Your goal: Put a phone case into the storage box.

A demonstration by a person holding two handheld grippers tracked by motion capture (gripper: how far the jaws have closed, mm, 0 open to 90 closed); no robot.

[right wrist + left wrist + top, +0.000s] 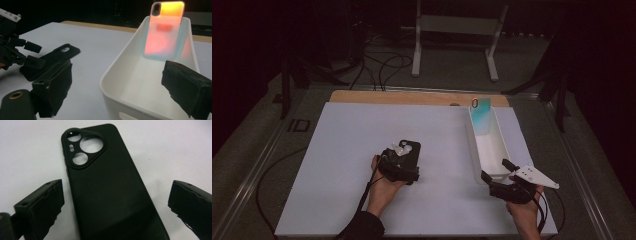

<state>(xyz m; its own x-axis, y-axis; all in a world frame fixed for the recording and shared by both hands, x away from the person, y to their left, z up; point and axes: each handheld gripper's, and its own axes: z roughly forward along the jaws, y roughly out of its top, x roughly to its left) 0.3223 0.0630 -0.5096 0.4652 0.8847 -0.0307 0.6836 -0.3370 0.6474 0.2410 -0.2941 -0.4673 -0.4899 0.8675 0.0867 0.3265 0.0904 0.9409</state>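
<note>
Two black jaws frame the lower corners of the left gripper view, spread wide apart with nothing between their pads. Your left gripper (116, 202) is released and straddles the lower part of the black phone case (110, 190), which lies flat on the white table (27, 147), back side up.

Note the case's long axis. It runs from the bottom centre of that frame to the upper left, where the camera cutouts sit. The jaws stand on either side of its long edges, so closing them would likely pinch the case across its width. Neither jaw touches it yet.

In the high view, the left gripper (398, 167) sits over the case (411, 152) at the centre of the frame, clearly the nearer of the two. Your right gripper (498, 176) is at the lower right, also released, with its jaws around the near end of the white tray (477, 145).

Check the right gripper view for what the others leave unclear. A second, translucent phone case (163, 30) leans upright against the tray's far wall (186, 27) at the upper right of the frame, glowing orange there and teal in the high view. The black case (51, 61) lies well apart from the tray, at the middle left.
</note>
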